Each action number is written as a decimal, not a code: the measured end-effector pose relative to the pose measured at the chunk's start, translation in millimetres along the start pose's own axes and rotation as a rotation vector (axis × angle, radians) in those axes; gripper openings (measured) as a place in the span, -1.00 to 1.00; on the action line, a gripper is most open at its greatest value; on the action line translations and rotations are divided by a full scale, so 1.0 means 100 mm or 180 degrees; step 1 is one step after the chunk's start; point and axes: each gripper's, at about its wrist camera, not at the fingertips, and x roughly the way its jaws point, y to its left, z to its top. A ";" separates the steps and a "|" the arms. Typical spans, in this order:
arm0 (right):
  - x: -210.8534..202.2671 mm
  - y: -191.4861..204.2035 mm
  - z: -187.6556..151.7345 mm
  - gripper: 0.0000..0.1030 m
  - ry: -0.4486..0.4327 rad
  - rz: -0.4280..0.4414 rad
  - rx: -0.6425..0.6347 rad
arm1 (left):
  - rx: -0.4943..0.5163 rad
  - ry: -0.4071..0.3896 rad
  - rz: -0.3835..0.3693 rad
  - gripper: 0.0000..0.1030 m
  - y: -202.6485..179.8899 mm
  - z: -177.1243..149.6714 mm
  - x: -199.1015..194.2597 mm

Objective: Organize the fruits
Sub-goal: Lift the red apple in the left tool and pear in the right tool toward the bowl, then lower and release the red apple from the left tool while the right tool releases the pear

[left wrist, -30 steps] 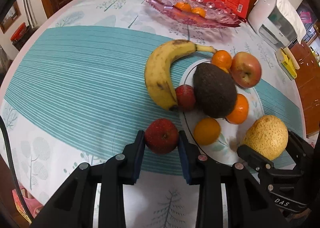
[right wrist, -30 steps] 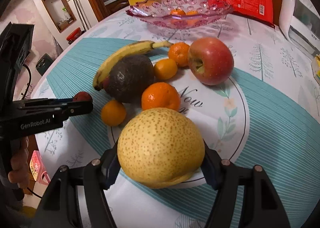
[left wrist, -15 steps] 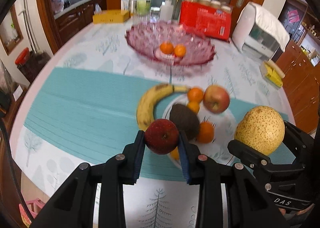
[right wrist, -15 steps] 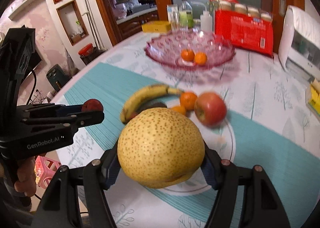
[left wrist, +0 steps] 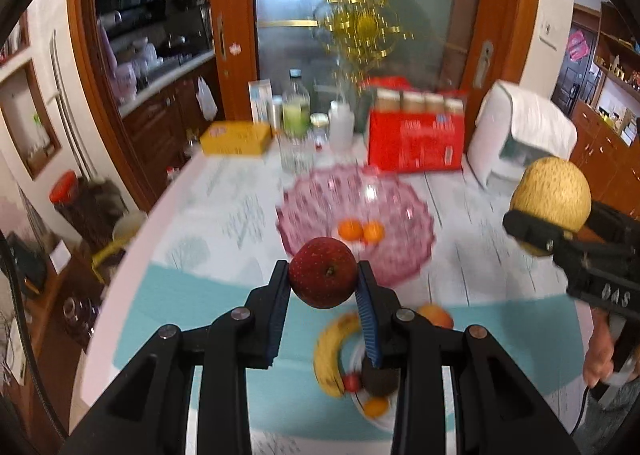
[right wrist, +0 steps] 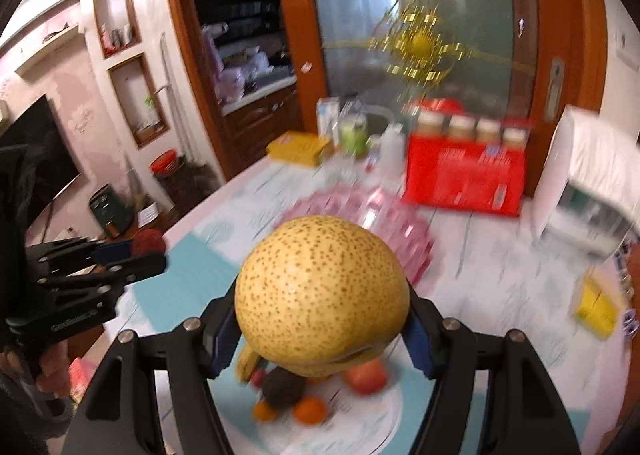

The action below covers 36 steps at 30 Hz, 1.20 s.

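My left gripper (left wrist: 323, 287) is shut on a small dark red apple (left wrist: 323, 277), held high above the table. My right gripper (right wrist: 320, 319) is shut on a large speckled yellow pear (right wrist: 320, 293), also lifted; it shows at the right of the left wrist view (left wrist: 552, 199). A pink glass fruit bowl (left wrist: 404, 211) with two small oranges (left wrist: 360, 230) stands ahead. Below lie a banana (left wrist: 326, 355), an avocado (right wrist: 282, 387), a red-yellow apple (right wrist: 366, 377) and small oranges (right wrist: 310, 411) on the placemat.
At the table's far edge stand a red carton of jars (left wrist: 414, 145), a yellow box (left wrist: 236, 138), bottles (left wrist: 296, 111) and a white appliance (left wrist: 520, 131). A yellow item (right wrist: 596, 309) lies at the right. The left gripper shows at the left of the right wrist view (right wrist: 132, 255).
Both grippers have risen well above the table with their fruit and moved toward the pink bowl. The fruit pile has dropped to the bottom of both views.
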 end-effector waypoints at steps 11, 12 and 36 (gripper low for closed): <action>0.57 -0.22 0.89 0.34 -0.0067 -0.0338 0.0044 | 0.0144 -0.0123 0.0144 -0.40 0.13 0.91 0.40; 0.67 -0.23 0.90 0.34 -0.0018 -0.0360 0.0059 | 0.0166 -0.0088 0.0130 -0.40 0.13 0.95 0.51; 2.76 -0.30 -0.53 0.34 0.1323 -0.0327 0.0184 | 0.0463 0.1187 -0.0154 -0.40 -0.08 0.04 2.98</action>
